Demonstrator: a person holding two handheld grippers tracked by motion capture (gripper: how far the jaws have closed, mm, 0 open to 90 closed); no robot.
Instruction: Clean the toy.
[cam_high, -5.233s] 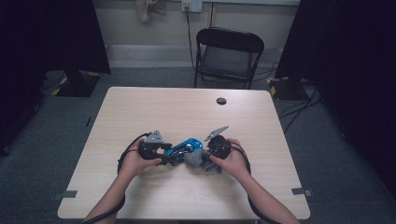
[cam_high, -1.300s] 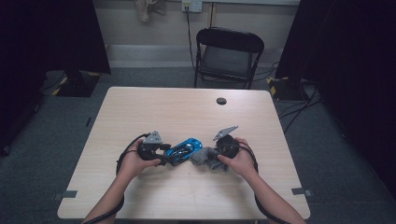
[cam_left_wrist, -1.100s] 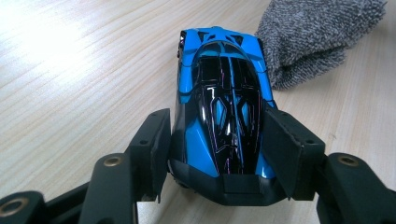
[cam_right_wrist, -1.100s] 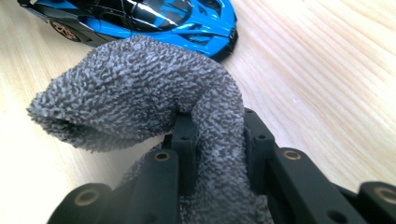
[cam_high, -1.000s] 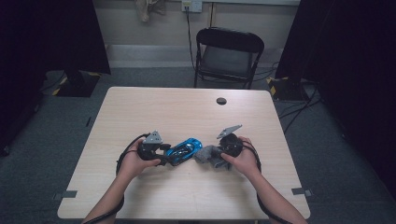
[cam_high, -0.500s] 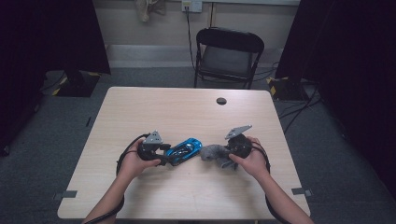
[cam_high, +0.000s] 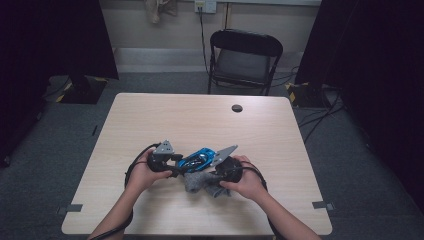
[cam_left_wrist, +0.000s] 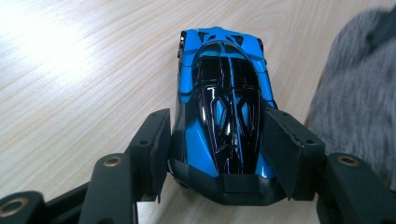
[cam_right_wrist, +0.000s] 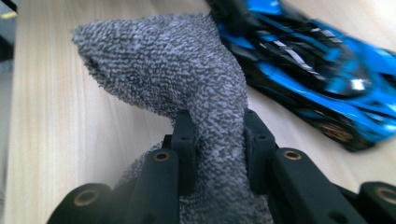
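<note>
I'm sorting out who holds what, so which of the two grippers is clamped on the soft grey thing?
The right gripper: its jaws pinch the grey sock, while the left gripper grips the blue toy car.

The toy car (cam_left_wrist: 224, 107) is glossy blue with a black cabin and black striping, sitting upright on its wheels. One end sits squeezed between the left jaws, which press its two flanks, while the rest of the body sticks out ahead of them. The sock (cam_right_wrist: 187, 88) is grey, flecked knit, limp and bunched. The right jaws pinch its middle, and its rounded end lifts ahead of them, just beside the car.
</note>
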